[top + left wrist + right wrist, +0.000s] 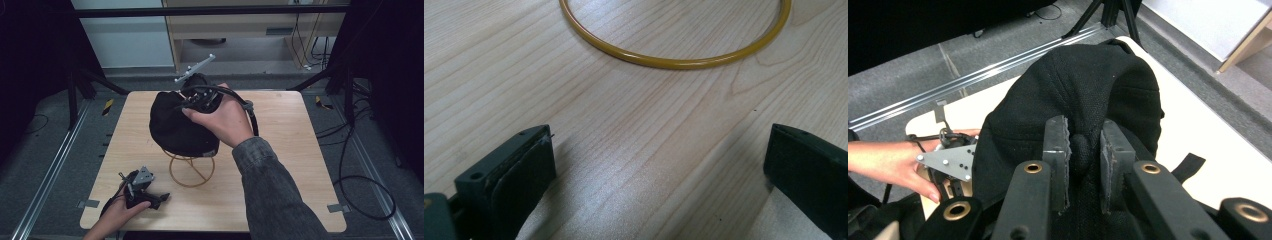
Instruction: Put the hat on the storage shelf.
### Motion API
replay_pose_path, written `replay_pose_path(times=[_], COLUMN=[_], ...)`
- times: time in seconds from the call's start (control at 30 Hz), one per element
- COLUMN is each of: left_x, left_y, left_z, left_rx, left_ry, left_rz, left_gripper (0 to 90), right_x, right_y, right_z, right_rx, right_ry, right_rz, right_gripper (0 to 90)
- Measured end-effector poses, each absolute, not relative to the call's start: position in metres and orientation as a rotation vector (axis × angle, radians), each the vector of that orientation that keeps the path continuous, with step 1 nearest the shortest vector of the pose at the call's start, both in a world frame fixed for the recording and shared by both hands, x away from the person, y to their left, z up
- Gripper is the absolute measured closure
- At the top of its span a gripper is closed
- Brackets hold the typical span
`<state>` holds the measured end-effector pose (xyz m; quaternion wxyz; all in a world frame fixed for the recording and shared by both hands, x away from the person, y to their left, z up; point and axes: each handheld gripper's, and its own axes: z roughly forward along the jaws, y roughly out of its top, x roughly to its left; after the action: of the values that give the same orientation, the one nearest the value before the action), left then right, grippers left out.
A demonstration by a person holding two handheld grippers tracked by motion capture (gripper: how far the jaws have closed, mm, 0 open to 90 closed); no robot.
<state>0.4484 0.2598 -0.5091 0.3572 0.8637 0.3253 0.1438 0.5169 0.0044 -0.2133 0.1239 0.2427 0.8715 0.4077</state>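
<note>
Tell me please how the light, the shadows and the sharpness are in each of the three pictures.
High view: dim, surroundings nearly black, the black cap shows little detail. Left gripper view: bright, soft glare on the table and the yellow ring; the near jaws slightly soft. Right gripper view: even light, cap weave sharp, the right hand-held gripper pinching a fold.

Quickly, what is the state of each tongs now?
Left tongs: open, holding nothing, above the table.
Right tongs: closed on a fold of the black cap.

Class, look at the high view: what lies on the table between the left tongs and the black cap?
The yellow wire stand's ring base lies there, on the pale wooden table, between the left tongs and the black fabric cap.
</note>
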Motion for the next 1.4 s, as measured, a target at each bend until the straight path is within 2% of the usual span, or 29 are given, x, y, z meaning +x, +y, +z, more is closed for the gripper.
replay_pose_path(times=[1.0, 1.4], left_x=[0.448, 0.448], left_y=[0.26, 0.26], left_z=[-0.509, -0.509], left_rx=[2.23, 2.23], left_ry=[0.839, 0.839], left_rz=[0.372, 0.371], left_gripper=[0.0, 0.0], right_x=[0.525, 0.515], right_y=[0.019, 0.012], right_z=[-0.23, -0.226], right_rx=[0.732, 0.723], right_ry=[2.603, 2.597], right_rz=[1.103, 1.147], right_gripper=[74.7, 66.3])
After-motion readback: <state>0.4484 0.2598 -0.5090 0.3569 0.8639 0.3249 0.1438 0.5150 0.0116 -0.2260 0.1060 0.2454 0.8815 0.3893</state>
